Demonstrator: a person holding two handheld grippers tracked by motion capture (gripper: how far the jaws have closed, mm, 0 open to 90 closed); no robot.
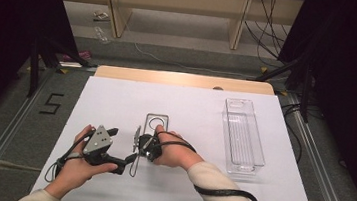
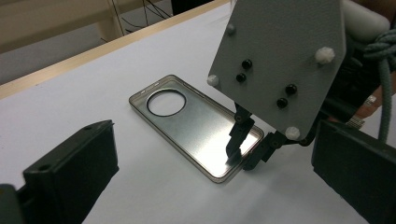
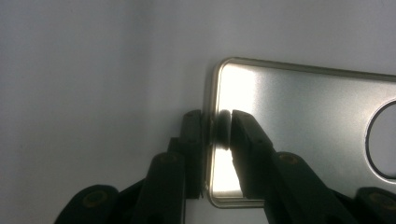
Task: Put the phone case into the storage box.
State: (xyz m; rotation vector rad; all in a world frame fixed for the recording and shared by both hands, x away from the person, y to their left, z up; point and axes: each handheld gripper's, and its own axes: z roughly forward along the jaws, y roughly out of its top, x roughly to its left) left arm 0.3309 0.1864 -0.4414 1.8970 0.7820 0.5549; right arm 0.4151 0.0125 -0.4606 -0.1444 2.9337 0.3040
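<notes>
A white sheet [image 1: 116,104] is laid over the table, with a wooden edge [image 1: 183,79] seen at the far side. A phone case [image 1: 156,124] with a round cutout is lying flat near the middle. The right gripper [image 1: 145,145] is held at the case's near end by a hand in a cream sleeve; jaw state can't be resolved from up here. The left gripper [image 1: 130,160], grey plate on top, is held just left of it, pointed toward the right gripper, apart from the case. A clear plastic tray [image 1: 243,132] is placed well apart at the right. A "5" marking [image 1: 51,103] is seen on the floor at left.
</notes>
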